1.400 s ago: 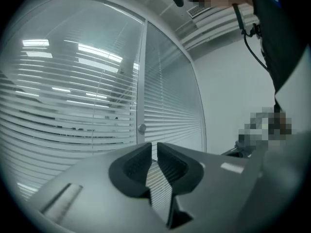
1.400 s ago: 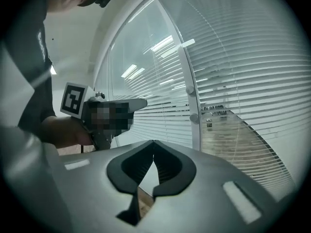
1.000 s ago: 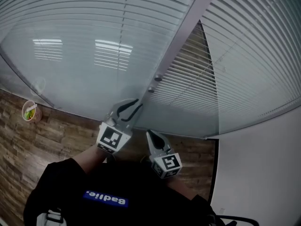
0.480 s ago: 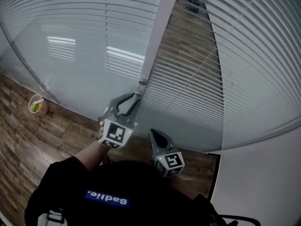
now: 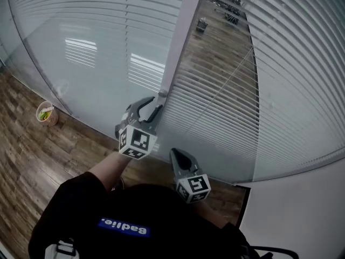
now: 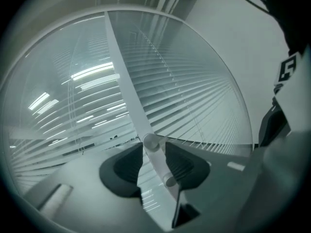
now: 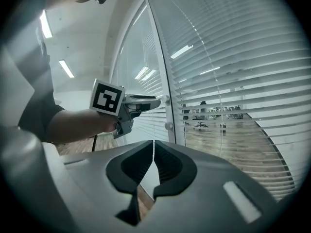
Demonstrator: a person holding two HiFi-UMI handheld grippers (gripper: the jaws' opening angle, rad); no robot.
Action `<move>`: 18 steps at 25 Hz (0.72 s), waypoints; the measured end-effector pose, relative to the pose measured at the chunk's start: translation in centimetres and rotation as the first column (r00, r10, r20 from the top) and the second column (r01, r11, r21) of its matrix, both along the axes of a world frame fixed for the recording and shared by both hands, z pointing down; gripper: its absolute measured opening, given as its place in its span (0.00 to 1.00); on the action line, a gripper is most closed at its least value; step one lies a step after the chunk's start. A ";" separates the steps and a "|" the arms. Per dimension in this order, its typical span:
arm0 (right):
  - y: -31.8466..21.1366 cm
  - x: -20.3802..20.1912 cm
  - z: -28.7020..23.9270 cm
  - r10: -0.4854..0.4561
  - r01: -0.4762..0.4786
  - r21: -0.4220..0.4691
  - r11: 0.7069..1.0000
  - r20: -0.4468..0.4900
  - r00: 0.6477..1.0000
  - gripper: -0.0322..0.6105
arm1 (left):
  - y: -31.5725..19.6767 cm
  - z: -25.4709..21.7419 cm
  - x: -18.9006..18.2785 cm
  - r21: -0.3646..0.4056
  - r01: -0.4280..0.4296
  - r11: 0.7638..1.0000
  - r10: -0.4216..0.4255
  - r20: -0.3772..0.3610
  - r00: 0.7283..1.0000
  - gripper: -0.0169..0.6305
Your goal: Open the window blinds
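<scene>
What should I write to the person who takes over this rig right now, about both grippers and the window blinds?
Left gripper: jaws opening around the upper knob on the frame post; the pads look clear of it.
Right gripper: jaws shut, empty, held lower and off the post.
Right blind: slats tilted open, and the room behind shows through.
Left blind: looks closed.
Left to do: probably try the lower knob for the left blind.
</scene>
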State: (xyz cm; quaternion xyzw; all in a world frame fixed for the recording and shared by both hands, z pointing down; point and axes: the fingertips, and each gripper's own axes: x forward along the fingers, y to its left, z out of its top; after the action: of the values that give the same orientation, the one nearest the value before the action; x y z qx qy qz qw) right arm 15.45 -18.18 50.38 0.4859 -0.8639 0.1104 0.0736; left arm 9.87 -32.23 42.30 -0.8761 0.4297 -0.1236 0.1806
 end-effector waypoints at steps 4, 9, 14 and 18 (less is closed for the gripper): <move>0.1 0.0 0.1 0.008 -0.008 -0.001 1.000 -0.009 1.000 0.07 | -1.1 -0.2 0.5 0.038 0.027 0.999 -0.028 0.034 0.999 0.29; 0.5 0.2 0.3 0.030 -0.030 -0.013 0.999 -0.021 0.999 0.07 | -2.3 0.1 0.6 0.042 0.039 0.998 -0.041 0.030 0.999 0.31; 1.0 0.7 0.8 0.055 -0.056 -0.030 0.998 -0.046 0.997 0.08 | -2.5 0.2 0.9 0.055 0.041 0.998 -0.042 0.025 0.999 0.31; 1.1 1.0 1.0 0.068 -0.070 -0.046 0.996 -0.054 0.996 0.08 | -2.6 0.1 1.5 0.082 0.032 0.996 -0.036 0.050 0.998 0.27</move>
State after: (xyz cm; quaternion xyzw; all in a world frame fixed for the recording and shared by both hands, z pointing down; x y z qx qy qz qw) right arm 16.48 -17.09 51.39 0.5162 -0.8415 0.1209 0.1038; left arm 11.33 -34.84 42.43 -0.8571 0.4446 -0.1315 0.2247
